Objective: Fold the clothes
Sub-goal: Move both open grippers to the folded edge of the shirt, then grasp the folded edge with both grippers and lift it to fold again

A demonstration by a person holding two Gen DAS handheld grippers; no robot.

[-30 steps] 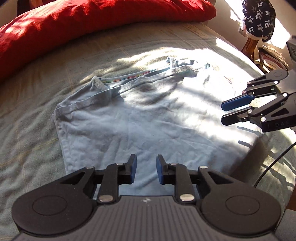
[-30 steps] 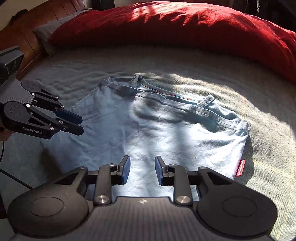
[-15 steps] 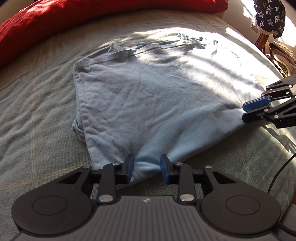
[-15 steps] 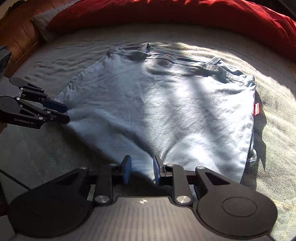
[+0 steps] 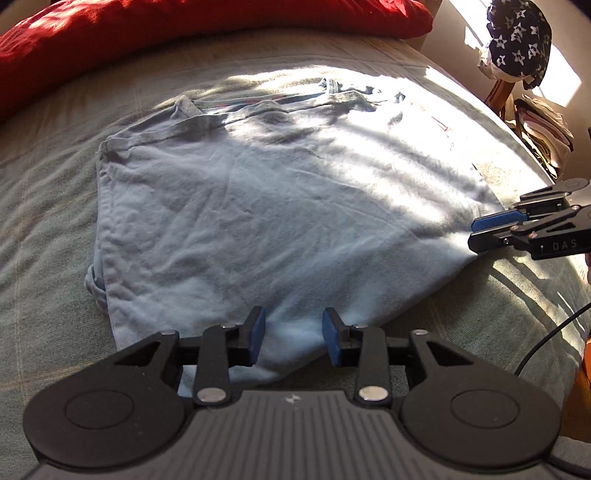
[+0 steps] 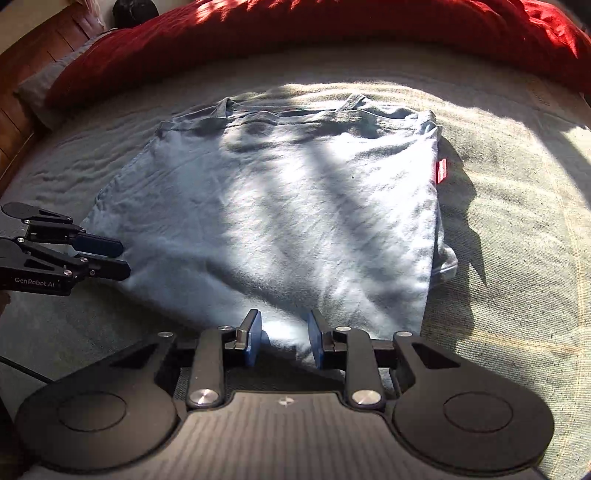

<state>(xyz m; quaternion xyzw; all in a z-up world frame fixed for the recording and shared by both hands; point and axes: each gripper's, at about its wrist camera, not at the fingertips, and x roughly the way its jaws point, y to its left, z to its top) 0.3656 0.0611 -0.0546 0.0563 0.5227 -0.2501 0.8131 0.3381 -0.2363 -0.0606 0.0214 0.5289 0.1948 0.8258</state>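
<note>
On the woven grey-green bedspread [image 5: 55, 206], folded pale-blue cotton T-shirt [image 5: 258, 221], softly creased, ribbed collar far side, left gripper [image 5: 293, 339] and right gripper [image 6: 284, 341] just widened, blue pads parted, straddling near corners, red quilt [image 6: 295, 33] behind.

- The light blue cotton T-shirt [image 5: 266, 221], a second ago spread past both sets of fingers, now ends at them: its near corners lie between the blue pads.
- The left gripper [image 5: 293, 338] has just been opening; its jaws stand wider, cloth between them but unpinched.
- The right gripper [image 6: 283, 341] narrowed, then opened again around its corner.
- Both grippers have dropped towards the grey-green bedspread [image 6: 517, 229].
</note>
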